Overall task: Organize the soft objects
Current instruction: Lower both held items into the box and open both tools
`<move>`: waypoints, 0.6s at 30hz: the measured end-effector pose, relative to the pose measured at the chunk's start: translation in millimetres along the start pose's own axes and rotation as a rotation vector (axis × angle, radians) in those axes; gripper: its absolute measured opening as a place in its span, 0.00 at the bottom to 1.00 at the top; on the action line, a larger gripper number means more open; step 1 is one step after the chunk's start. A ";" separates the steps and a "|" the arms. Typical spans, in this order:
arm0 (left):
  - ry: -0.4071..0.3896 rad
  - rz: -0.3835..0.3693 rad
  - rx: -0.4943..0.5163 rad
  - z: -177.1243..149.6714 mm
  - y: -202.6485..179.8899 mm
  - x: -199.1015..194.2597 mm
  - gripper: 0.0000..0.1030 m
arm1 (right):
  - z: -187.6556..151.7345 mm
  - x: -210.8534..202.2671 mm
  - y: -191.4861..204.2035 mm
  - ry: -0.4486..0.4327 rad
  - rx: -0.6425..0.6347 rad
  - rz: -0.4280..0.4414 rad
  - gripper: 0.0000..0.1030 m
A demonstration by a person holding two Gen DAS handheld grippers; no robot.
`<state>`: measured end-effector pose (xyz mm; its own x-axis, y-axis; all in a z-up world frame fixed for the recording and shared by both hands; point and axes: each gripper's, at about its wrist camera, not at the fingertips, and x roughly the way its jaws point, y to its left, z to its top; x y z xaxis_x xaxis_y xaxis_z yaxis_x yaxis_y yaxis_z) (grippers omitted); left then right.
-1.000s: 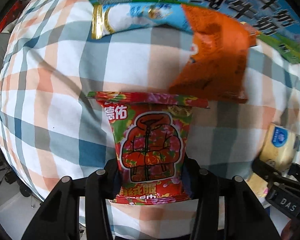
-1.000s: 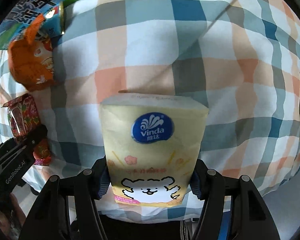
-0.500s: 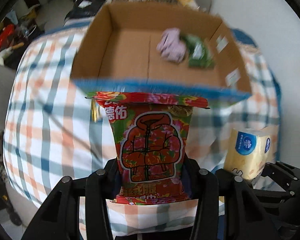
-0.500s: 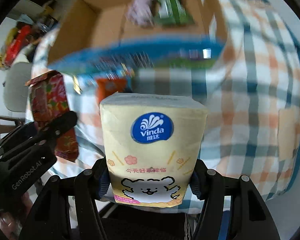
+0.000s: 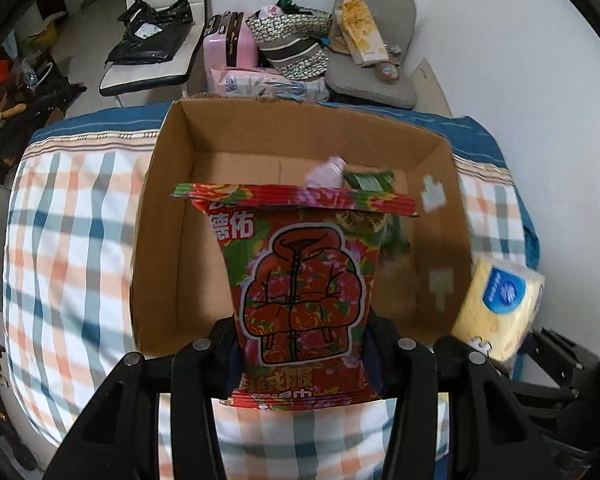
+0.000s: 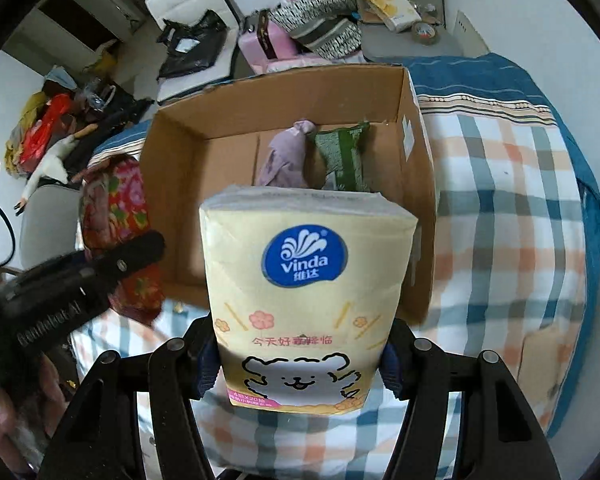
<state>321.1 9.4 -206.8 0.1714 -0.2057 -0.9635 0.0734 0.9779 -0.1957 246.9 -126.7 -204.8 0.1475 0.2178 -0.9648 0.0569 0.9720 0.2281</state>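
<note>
Left black two-finger gripper [image 5: 302, 354] clamped partway closed on the lower end of a red, flower-printed plastic wipes packet [image 5: 304, 280] bearing a padded-jacket drawing. Packet's long axis ran straight out along the fingers, crimped top seam leading, printed face toward the camera, lower end squeezed between the pads. Held in the air above the near wall of an open brown cardboard box [image 5: 160, 216], seam end over the box's floor. Right black two-finger gripper [image 6: 300, 364] likewise closed partway on a pale-yellow soft pack of Vinda tissues [image 6: 306, 292] with a blue logo and a white cartoon dog, gripped at its lower end by blue-padded fingertips [image 6: 204, 364]. Long axis of that pack also ran out along the fingers, flat top end leading, hanging over the box's near right corner. Seen from the left wrist, the tissue pack sat just right of the box's right wall; seen from the right wrist, the floral packet sat by the box's left wall. Inside the box, near the far wall, lay a crumpled pale-purple soft item [image 6: 288, 156] and a dark-green soft packet [image 6: 342, 154], side by side and touching. Box rested on a checked orange, blue and white bed cover [image 6: 500, 216] with a blue striped border. Beyond the bed stood a pink hard-shell suitcase [image 5: 230, 42] and a white chair [image 5: 160, 52].
</note>
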 end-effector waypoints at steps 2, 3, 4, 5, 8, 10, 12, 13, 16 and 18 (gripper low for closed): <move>0.023 0.004 -0.005 16.0 4.3 14.1 0.43 | 15.7 18.9 -6.3 0.019 0.000 -0.012 0.64; 0.041 0.009 -0.011 28.0 8.5 26.1 0.43 | 22.7 28.3 -9.4 0.029 0.005 -0.024 0.64; 0.053 0.012 -0.014 34.7 10.8 31.9 0.43 | 32.4 39.6 -15.3 0.039 0.010 -0.029 0.64; 0.073 0.017 -0.019 45.8 15.0 44.5 0.43 | 39.5 50.5 -18.1 0.056 0.012 -0.032 0.64; 0.118 0.035 -0.017 67.1 24.0 70.7 0.43 | 51.4 82.3 -28.0 0.089 0.017 -0.049 0.64; 0.135 0.033 -0.017 77.0 28.2 82.9 0.43 | 52.6 98.8 -31.9 0.113 0.019 -0.056 0.64; 0.156 0.039 -0.012 88.0 31.2 96.1 0.43 | 52.0 110.6 -34.4 0.137 0.020 -0.058 0.64; 0.161 0.041 -0.009 91.2 31.4 99.9 0.44 | 51.9 116.0 -35.8 0.144 0.020 -0.064 0.64; 0.178 0.056 0.002 98.6 32.3 112.2 0.44 | 53.0 130.9 -37.3 0.169 0.010 -0.079 0.64; 0.189 0.076 0.014 101.6 32.2 119.9 0.44 | 53.4 137.9 -37.8 0.186 0.007 -0.098 0.64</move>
<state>443.8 12.5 -310.1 -0.0104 -0.1192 -0.9928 0.0816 0.9895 -0.1196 317.8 -138.2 -339.5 -0.0439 0.1358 -0.9898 0.0688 0.9888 0.1326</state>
